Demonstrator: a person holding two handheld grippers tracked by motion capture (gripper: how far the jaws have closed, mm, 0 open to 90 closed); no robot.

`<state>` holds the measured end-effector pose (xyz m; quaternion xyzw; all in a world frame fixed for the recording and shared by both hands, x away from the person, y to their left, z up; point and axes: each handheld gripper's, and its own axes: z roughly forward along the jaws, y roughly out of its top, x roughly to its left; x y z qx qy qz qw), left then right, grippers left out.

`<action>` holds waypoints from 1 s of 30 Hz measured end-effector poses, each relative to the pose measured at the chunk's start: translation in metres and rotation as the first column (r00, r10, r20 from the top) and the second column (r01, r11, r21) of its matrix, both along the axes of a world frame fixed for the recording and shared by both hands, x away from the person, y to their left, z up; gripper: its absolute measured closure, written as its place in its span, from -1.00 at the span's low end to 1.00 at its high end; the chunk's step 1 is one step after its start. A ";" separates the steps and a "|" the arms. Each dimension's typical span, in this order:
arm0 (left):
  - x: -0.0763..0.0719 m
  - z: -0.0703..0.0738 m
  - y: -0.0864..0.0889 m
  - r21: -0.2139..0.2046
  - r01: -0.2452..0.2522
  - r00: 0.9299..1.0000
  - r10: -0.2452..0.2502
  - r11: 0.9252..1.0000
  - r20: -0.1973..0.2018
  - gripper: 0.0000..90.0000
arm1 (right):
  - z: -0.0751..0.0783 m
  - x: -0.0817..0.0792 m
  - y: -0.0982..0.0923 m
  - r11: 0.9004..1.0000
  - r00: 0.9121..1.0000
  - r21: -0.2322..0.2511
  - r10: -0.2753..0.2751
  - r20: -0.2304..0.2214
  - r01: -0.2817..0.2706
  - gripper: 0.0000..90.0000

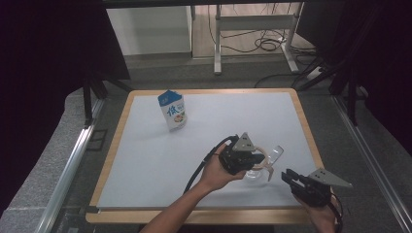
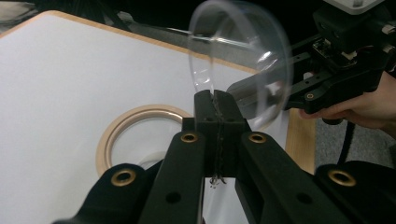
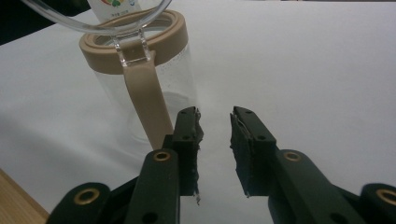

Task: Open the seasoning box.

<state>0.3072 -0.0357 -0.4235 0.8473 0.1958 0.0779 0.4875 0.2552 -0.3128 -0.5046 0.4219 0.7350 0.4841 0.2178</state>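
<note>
The clear round plastic lid [image 2: 240, 65] stands open in the upper middle of the left gripper view, and the left gripper [image 2: 215, 105] pinches its thin rim with the jaws pressed together on it. This lid is hinged to the clear glass jar with a beige ring collar and beige strap [image 3: 140, 74], which stands at the upper left of the right gripper view and at the lower right of the white table mat [image 1: 145, 145] in the high view. The right gripper [image 3: 215, 128] is just beside the jar with its jaws spread apart and nothing between them. I judge the lid light, stiff and smooth, so it can slip from a pinch on its edge; a hold closer to the hinge would be more sure. The jar looks light and hard, perhaps fragile, and it may tip when the lid is pulled. The beige collar seems the best place to steady it. A blue and white carton [image 1: 172, 110] stands well apart, at upper left.
</note>
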 end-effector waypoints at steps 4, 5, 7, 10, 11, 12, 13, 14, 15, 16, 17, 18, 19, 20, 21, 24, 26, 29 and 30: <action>0.001 0.000 0.009 -0.016 -0.014 1.000 0.014 1.000 -0.004 0.99 | -0.001 0.001 0.001 1.000 1.000 -0.002 -0.008 -0.004 0.008 0.50; 0.002 0.000 0.012 -0.022 -0.019 1.000 0.019 1.000 -0.008 0.97 | -0.001 0.001 0.001 1.000 1.000 -0.005 -0.009 -0.005 0.009 0.48; 0.003 -0.001 0.018 -0.029 -0.028 1.000 0.027 0.999 -0.013 0.92 | -0.002 0.002 0.001 1.000 1.000 -0.010 -0.010 -0.006 0.010 0.43; 0.004 -0.004 0.031 -0.044 -0.052 0.999 0.051 0.998 -0.017 0.79 | -0.003 0.002 0.001 1.000 1.000 -0.010 -0.018 -0.007 0.018 0.33; 0.004 -0.005 0.035 -0.045 -0.062 0.998 0.061 0.997 -0.017 0.73 | -0.003 0.002 0.001 1.000 1.000 -0.014 -0.025 -0.006 0.025 0.29; 0.004 -0.006 0.040 -0.047 -0.074 0.997 0.073 0.996 -0.020 0.66 | -0.003 0.003 0.001 0.999 1.000 -0.016 -0.030 -0.004 0.030 0.24; 0.004 -0.007 0.045 -0.046 -0.085 0.996 0.084 0.995 -0.025 0.58 | -0.004 0.003 0.001 0.999 0.999 -0.019 -0.034 -0.004 0.034 0.20; 0.004 -0.009 0.050 -0.042 -0.093 0.995 0.092 0.995 -0.025 0.37 | -0.004 0.003 0.002 0.999 0.999 -0.026 -0.035 -0.006 0.035 0.12; 0.004 -0.010 0.054 -0.042 -0.103 0.995 0.102 0.994 -0.020 0.37 | -0.004 0.003 0.002 0.999 0.999 -0.026 -0.035 -0.006 0.035 0.12; 0.003 -0.012 0.061 -0.035 -0.120 0.993 0.120 0.992 -0.005 0.32 | -0.005 0.003 0.003 0.999 0.999 -0.027 -0.039 -0.004 0.039 0.08; 0.002 -0.014 0.066 -0.035 -0.135 0.991 0.136 0.990 -0.001 0.24 | -0.005 0.002 0.004 0.999 0.999 -0.030 -0.041 -0.002 0.040 0.05; 0.001 -0.016 0.072 -0.037 -0.147 0.989 0.147 0.988 -0.003 0.16 | -0.005 0.002 0.005 0.999 0.999 -0.036 -0.038 -0.001 0.038 0.03; 0.001 -0.018 0.077 -0.038 -0.152 0.988 0.151 0.988 -0.004 0.03 | -0.005 0.002 0.006 0.998 0.999 -0.041 -0.039 0.003 0.039 -0.02; 0.000 -0.020 0.083 -0.039 -0.162 0.987 0.162 0.986 -0.005 0.03 | -0.005 0.002 0.006 0.998 0.999 -0.041 -0.039 0.003 0.039 -0.02; -0.001 -0.023 0.091 -0.033 -0.177 0.984 0.178 0.984 0.002 -0.01 | -0.005 0.002 0.007 0.998 0.999 -0.042 -0.041 0.005 0.041 -0.04; -0.003 -0.030 0.111 -0.043 -0.201 0.980 0.201 0.979 -0.007 -0.15 | -0.005 -0.001 0.009 0.998 0.999 -0.040 -0.046 0.005 0.046 -0.08; -0.004 -0.034 0.125 -0.051 -0.225 0.974 0.224 0.973 -0.012 -0.23 | -0.004 -0.005 0.012 0.998 0.999 -0.040 -0.039 0.010 0.040 -0.09; -0.006 -0.040 0.142 -0.068 -0.248 0.969 0.247 0.966 -0.026 -0.33 | -0.002 -0.018 0.018 0.999 1.000 -0.032 -0.017 0.020 0.018 -0.10; -0.006 -0.042 0.147 -0.069 -0.257 0.966 0.256 0.964 -0.028 -0.33 | -0.002 -0.018 0.018 0.999 1.000 -0.032 -0.017 0.020 0.018 -0.10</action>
